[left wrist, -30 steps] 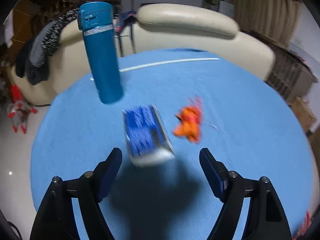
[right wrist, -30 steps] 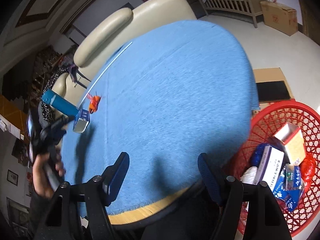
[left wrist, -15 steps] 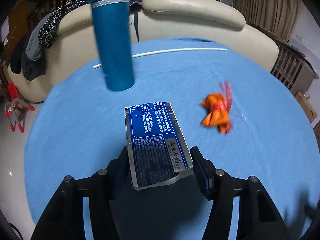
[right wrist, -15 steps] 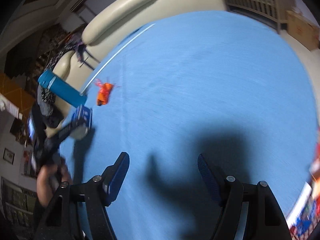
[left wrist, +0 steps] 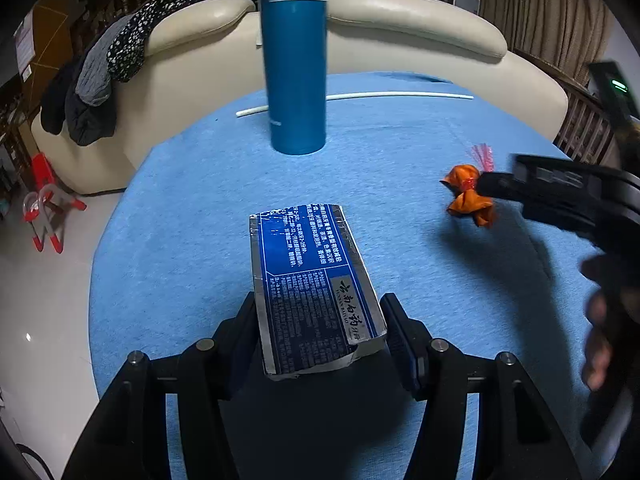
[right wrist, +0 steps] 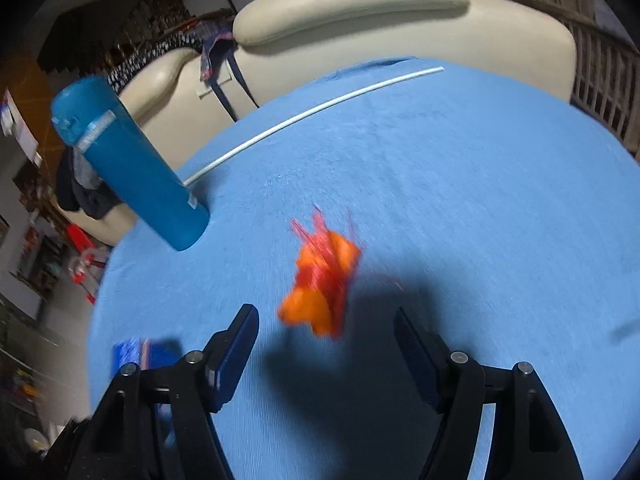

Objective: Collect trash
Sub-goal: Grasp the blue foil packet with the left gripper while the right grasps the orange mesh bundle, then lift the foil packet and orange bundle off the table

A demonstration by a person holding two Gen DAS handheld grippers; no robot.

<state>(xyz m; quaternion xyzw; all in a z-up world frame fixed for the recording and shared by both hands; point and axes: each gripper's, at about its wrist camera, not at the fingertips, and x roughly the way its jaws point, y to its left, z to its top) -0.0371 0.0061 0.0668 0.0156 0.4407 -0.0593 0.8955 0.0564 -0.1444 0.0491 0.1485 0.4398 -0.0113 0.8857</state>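
Note:
In the left wrist view my left gripper [left wrist: 318, 328] is shut on a blue and silver carton [left wrist: 308, 280], which sticks out forward over the blue tablecloth [left wrist: 180, 240]. An orange wrapper [left wrist: 468, 196] lies to the right. In the right wrist view my right gripper [right wrist: 326, 336] is open, its fingers on either side of the near end of the orange wrapper [right wrist: 324, 284], just above the cloth. The right gripper also shows in the left wrist view [left wrist: 560, 196], reaching the wrapper from the right.
A tall teal flask [left wrist: 294, 60] stands upright behind the carton, also in the right wrist view [right wrist: 128, 168]. A white rod [left wrist: 400, 96] lies at the table's far edge. A cream sofa [left wrist: 400, 32] with clothes [left wrist: 100, 80] stands behind the table.
My left gripper closed on the blue carton and now holds it. My right gripper swung from the red basket at the table's edge across the table to the orange wrapper.

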